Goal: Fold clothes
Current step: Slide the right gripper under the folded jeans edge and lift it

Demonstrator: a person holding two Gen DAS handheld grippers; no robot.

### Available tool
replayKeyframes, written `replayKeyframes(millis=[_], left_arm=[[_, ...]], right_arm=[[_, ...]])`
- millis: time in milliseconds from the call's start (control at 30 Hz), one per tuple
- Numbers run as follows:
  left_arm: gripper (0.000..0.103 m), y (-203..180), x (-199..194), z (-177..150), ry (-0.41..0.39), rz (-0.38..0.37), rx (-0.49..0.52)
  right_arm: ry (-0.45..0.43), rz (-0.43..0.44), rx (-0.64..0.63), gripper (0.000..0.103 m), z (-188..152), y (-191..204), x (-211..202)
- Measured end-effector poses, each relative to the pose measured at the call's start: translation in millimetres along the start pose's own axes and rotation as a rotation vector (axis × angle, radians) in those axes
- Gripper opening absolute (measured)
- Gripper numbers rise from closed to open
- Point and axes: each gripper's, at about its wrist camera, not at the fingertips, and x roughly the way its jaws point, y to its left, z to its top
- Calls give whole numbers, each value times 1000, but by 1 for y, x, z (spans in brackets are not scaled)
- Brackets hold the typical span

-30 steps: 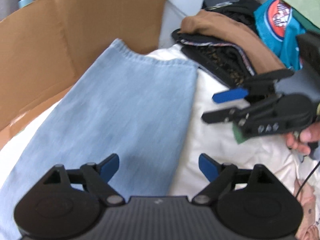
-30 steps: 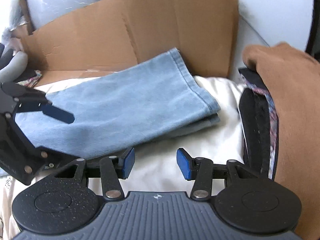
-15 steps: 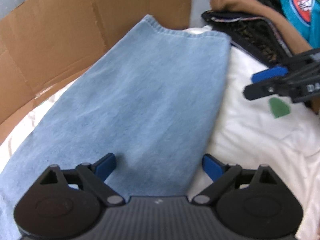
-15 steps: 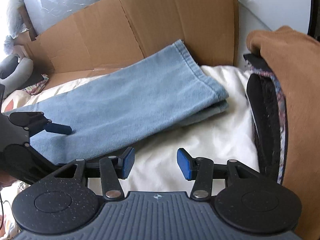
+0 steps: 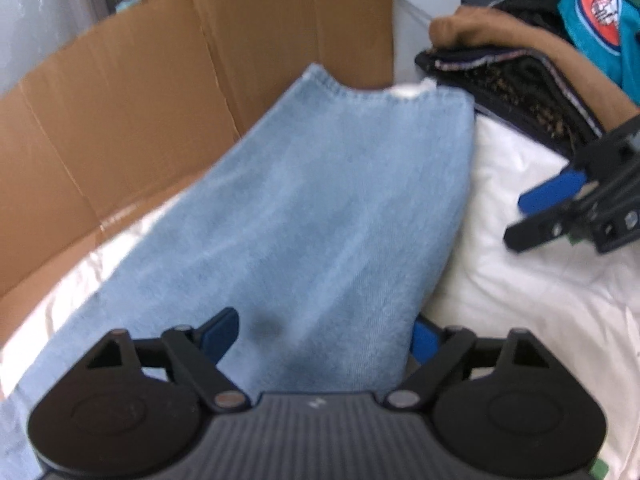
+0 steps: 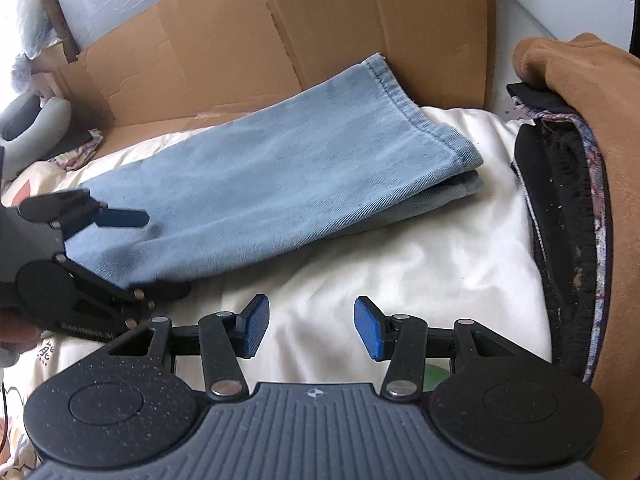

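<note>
Light blue jeans (image 5: 340,208) lie folded lengthwise on a white sheet (image 6: 400,260), hem toward the cardboard. My left gripper (image 5: 324,334) straddles the long near edge of the jeans (image 6: 280,184). Its jaws are closing with the denim between them, and the cloth partly hides the right finger. From the right wrist view, the left gripper (image 6: 162,254) has one finger above the denim and one below its edge. My right gripper (image 6: 310,328) hovers open over bare sheet, nothing between its pads; in the left wrist view the right gripper (image 5: 520,219) is at the right.
A flattened cardboard box (image 6: 320,20) stands behind the jeans. A pile of clothes rises on the right: a brown garment (image 6: 580,100) over a black one (image 6: 560,220), and a teal shirt (image 5: 600,12). A grey neck pillow (image 6: 36,128) lies far left.
My left gripper has dipped onto the jeans' near edge, and the denim now bulges up between its fingers. The right gripper has hardly moved.
</note>
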Motion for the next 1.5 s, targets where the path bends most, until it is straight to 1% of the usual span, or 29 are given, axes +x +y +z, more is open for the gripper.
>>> replayKeyframes(millis=[100,167,200,233,267,300,333,367,433,533,667,833,1033,1100,1233,1333,1500], left_arm=[[79,1,-11,1,-41,7,14],[69,0,-15,1,-54,-1,25],[66,0,-17,1,-60,-7,31],[58,0,-19,1,-66,-13,37],[48,-1,-22,1,-73,-19,43],[42,-1,-24,1,-78,-26,48],[31,-1,-25,2,-80,-37,52],[22,-2,-26,3,-81,-48,57],[15,-3,-27,6,-78,-67,75],[7,-2,-31,11,-82,-86,85],[5,4,-34,19,-83,-110,67],[4,16,-35,30,-77,-137,36],[4,27,-34,40,-71,-162,3],[4,30,-33,42,-66,-172,-5],[4,35,-33,45,-57,-191,-22],[4,37,-33,47,-52,-204,-26],[4,37,-31,48,-45,-219,-22]], right_arm=[[4,8,1,54,0,2,3],[3,13,-1,54,1,4,5],[1,17,-3,54,1,5,5],[-3,21,-5,54,2,6,5],[-8,24,-6,54,2,8,5],[-14,27,-6,54,3,9,5],[-21,29,-5,54,4,10,5],[-28,32,-4,54,6,11,5],[-39,36,-7,54,10,14,6],[-53,41,-8,54,18,18,11],[-73,43,-15,54,31,25,19],[-102,41,-21,54,46,33,27],[-99,7,-9,54,63,33,44],[-85,-2,13,54,66,29,51],[-26,5,36,54,65,24,64],[28,18,21,54,58,23,63],[57,19,-21,54,45,22,54]])
